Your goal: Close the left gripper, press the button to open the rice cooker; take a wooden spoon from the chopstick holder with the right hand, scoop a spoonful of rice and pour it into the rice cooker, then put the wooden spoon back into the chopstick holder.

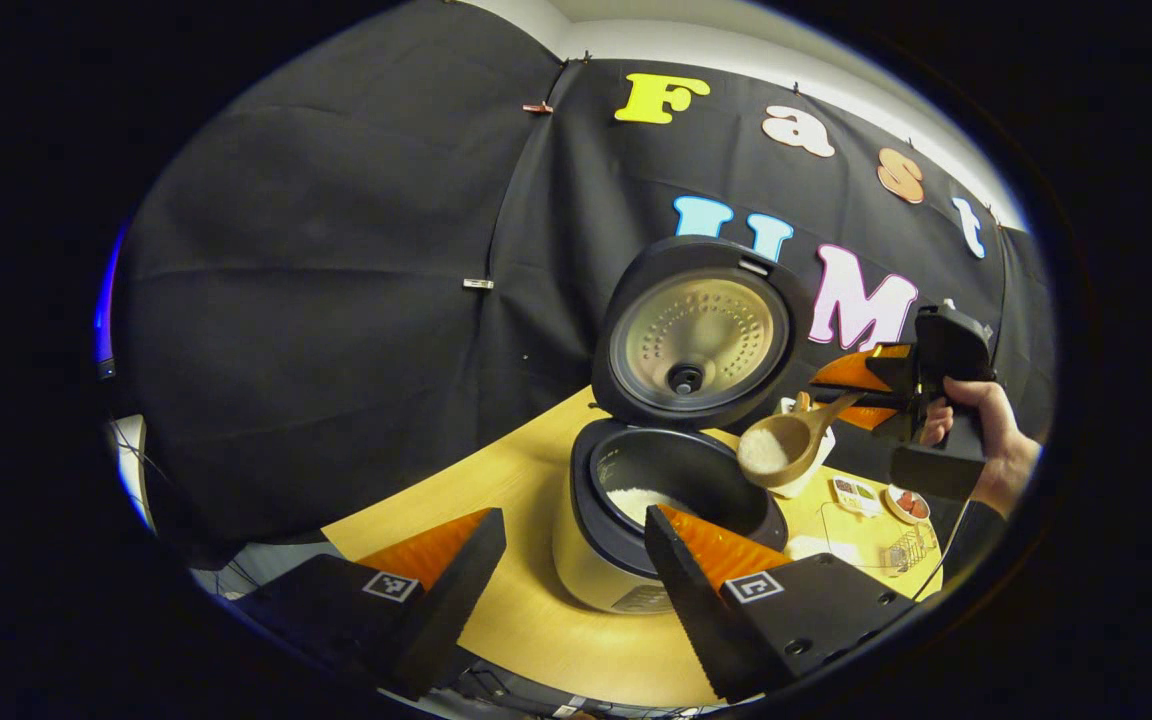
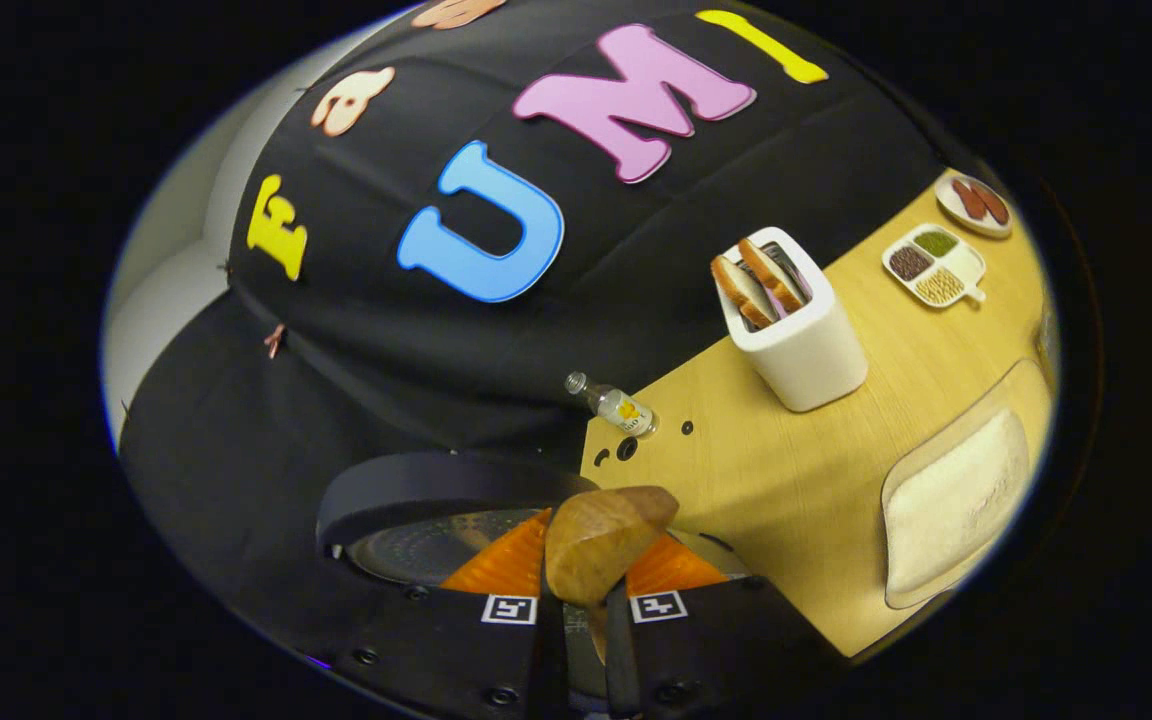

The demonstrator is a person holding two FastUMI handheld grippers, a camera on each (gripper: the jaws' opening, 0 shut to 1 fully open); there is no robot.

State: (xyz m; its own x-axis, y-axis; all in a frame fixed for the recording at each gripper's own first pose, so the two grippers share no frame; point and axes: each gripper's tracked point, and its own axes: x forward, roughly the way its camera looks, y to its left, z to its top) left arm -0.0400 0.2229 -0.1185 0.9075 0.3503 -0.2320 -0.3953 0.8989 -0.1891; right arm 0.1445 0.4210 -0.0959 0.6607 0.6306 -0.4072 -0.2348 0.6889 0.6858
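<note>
Rice (image 1: 762,452) sits in the bowl of the wooden spoon (image 1: 784,447), a small white heap. In the left gripper view the spoon hangs just above the right rim of the rice cooker (image 1: 626,560), tipped toward the open pot. The right gripper (image 1: 861,392) holds the spoon by its handle, with both fingers pressed on it, and a hand (image 1: 986,440) grips that tool at the right side of the view.

The rice cooker stands near the front edge of the table (image 1: 536,620). Its lid (image 1: 698,333) is up, and the shiny round inside of the lid faces the camera. More white rice lies at the bottom of the pot.

The left gripper (image 1: 576,545) is low at the front of the cooker. Its 2 fingers stand wide apart with nothing between them.

In the right gripper view the right gripper's fingers are close together on the spoon's handle, and the back of the spoon's bowl (image 2: 601,540) sticks up between them. The cooker's lid (image 2: 436,500) shows just behind it.

Farther along the table (image 2: 786,480) stands a white toaster (image 2: 798,335) with 2 slices of bread (image 2: 758,282) in it. A small bottle (image 2: 618,405) lies at the table's back edge, near the wall. A white tray with 3 parts (image 2: 934,264) and a small plate (image 2: 974,203) sit near the far corner. A pale tray of rice (image 2: 956,495) lies by the right edge.
</note>
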